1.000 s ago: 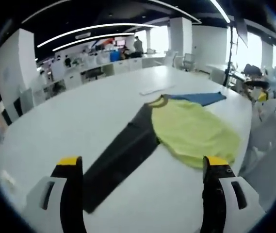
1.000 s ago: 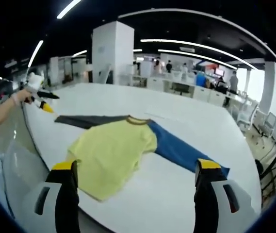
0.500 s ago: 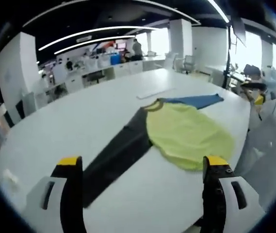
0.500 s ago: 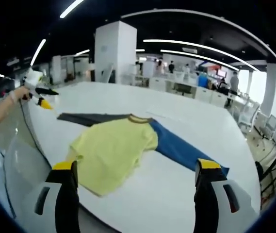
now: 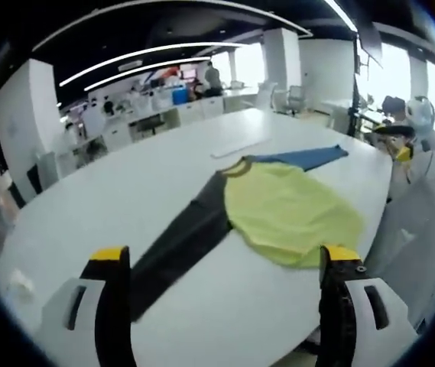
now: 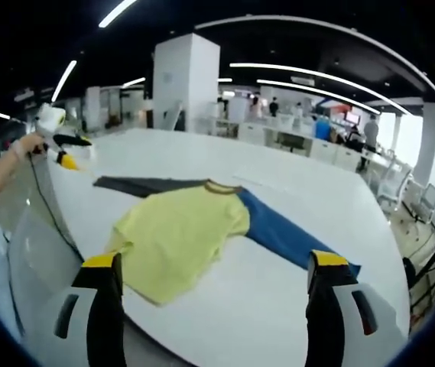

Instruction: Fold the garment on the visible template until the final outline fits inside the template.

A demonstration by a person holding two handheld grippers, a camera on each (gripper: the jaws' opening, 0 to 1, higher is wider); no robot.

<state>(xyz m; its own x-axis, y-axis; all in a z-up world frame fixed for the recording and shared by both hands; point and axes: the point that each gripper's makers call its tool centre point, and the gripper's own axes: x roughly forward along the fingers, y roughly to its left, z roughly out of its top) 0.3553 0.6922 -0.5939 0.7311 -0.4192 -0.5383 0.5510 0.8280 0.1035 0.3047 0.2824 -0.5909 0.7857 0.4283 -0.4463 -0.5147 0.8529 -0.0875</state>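
A shirt with a yellow body (image 5: 290,214), one dark grey sleeve (image 5: 183,245) and one blue sleeve (image 5: 301,158) lies flat on the white table (image 5: 125,183). In the right gripper view the yellow body (image 6: 175,237) is in the middle, the grey sleeve (image 6: 137,185) to its left, the blue sleeve (image 6: 286,237) to its right. My left gripper (image 5: 221,264) is open above the table's near edge, holding nothing. My right gripper (image 6: 211,267) is open too, short of the shirt. The left gripper (image 6: 56,141) in a hand appears at the far left of the right gripper view, and the right gripper (image 5: 404,138) at the far right of the left gripper view.
A thin white strip (image 5: 236,145) lies on the table beyond the shirt. A small white scrap (image 5: 20,281) sits near the table's left edge. Office desks, chairs and people (image 6: 309,130) stand far behind. A white pillar (image 6: 186,84) rises behind the table.
Both views have drifted slightly; the shirt sits a little further left in the left gripper view. The shirt itself lies the same, and both grippers stay open.
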